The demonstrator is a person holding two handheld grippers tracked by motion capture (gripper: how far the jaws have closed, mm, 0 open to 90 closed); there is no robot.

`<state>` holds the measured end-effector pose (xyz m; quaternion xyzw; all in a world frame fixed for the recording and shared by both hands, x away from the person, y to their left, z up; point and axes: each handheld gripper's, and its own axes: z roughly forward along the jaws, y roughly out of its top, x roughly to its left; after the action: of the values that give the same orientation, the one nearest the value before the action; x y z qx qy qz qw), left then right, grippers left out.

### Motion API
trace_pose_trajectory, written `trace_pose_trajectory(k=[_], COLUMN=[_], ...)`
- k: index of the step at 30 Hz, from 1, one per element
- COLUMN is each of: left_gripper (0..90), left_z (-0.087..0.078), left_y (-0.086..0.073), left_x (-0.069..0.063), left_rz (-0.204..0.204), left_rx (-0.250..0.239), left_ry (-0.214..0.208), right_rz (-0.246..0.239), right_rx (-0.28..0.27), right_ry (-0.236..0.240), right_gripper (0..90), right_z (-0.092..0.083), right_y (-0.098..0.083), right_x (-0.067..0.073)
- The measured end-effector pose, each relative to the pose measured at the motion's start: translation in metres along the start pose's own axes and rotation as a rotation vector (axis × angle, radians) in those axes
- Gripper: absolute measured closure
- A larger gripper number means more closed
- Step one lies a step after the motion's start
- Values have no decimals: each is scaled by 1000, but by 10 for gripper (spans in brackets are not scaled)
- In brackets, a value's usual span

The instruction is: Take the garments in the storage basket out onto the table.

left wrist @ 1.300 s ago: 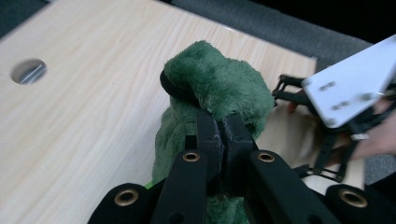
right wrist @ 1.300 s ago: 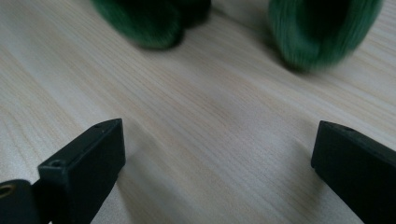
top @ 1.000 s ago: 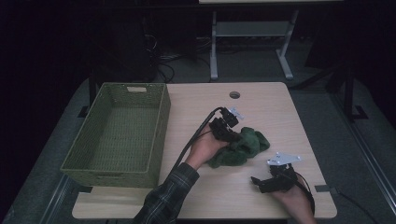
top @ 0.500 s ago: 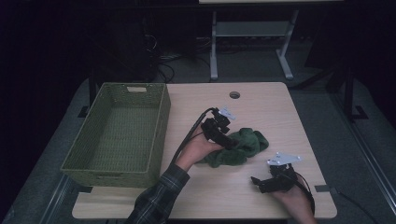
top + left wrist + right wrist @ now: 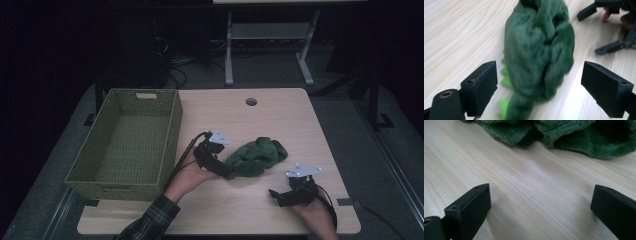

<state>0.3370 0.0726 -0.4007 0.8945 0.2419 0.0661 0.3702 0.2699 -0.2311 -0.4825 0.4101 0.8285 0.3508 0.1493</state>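
**Green toy set loose on the table**

Your left gripper (image 5: 231, 172) has just been opening its jaws; they stand spread with the green plush toy (image 5: 256, 156) lying between them, unpinched, on the table (image 5: 280, 115) beside the basket (image 5: 127, 142). Your right gripper (image 5: 276, 193) rests near the toy, jaws spread and empty, probably waiting its turn.
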Motion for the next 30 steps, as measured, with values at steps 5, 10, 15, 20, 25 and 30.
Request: trace_pose_trajectory(k=[5,10,15,20,25,30], left_gripper=[130,130,130,129,128,126], left_z=[-4,-3,-2,1,9,11], left_y=[-31,-55,-70,-82,-91,-102], left_x=[-5,-10,-14,-17,-20,-19], left_rz=[-18,-18,-13,-1,0,-7], left_rx=[0,21,27,37,50,-32], left_ry=[29,56,78,89,126,92], right_rz=[0,0,-2,-3,-6,-25], right_rx=[0,0,0,0,-1,-14], right_ry=[0,0,0,0,3,1], right_gripper=[26,26,26,26,30,139], right_z=[0,0,0,0,0,-8], right_y=[0,0,0,0,0,3], right_x=[0,0,0,0,0,1])
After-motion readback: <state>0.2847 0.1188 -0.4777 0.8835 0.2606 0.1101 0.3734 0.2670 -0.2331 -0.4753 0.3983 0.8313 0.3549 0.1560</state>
